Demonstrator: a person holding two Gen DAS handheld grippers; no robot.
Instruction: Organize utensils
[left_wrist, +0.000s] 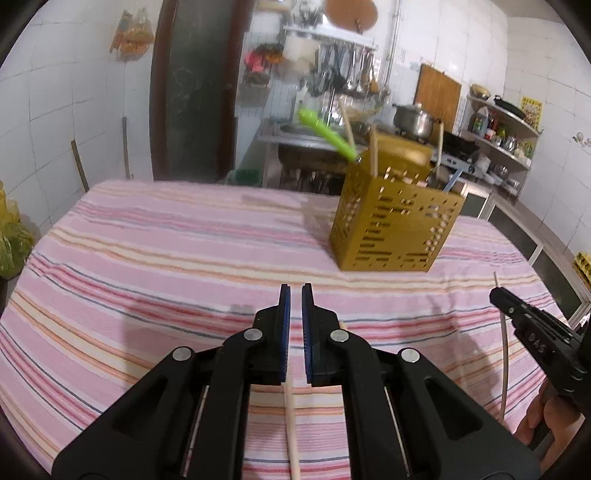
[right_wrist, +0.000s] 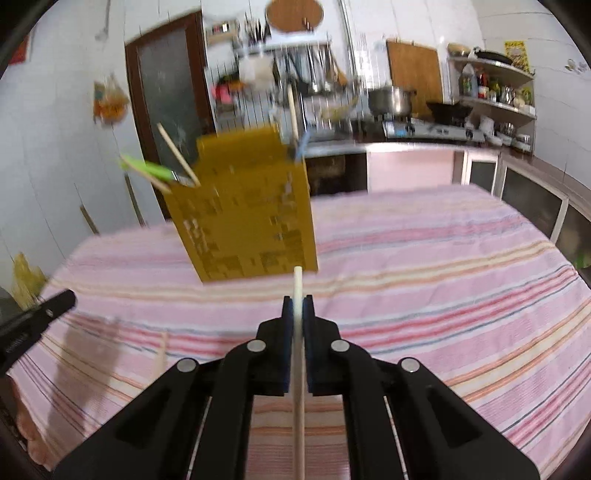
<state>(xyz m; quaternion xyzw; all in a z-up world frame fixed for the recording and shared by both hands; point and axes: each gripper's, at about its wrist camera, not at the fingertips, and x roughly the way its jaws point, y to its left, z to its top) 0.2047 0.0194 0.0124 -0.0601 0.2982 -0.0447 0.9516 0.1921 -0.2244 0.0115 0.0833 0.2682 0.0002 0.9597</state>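
Right gripper (right_wrist: 297, 306): clamped on one chopstick (right_wrist: 298, 354), yellow utensil holder (right_wrist: 243, 218) ahead-left. Left gripper (left_wrist: 295, 295): narrow gap, second chopstick (left_wrist: 291, 432) beneath it.

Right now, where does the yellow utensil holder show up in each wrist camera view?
Left wrist view: the yellow utensil holder stands right of center, on the striped tablecloth, beyond the left tongs.
Right wrist view: it sits left of center, blurred, beyond the right tongs.
Shared landmark: the green utensil sticking out of its left side.
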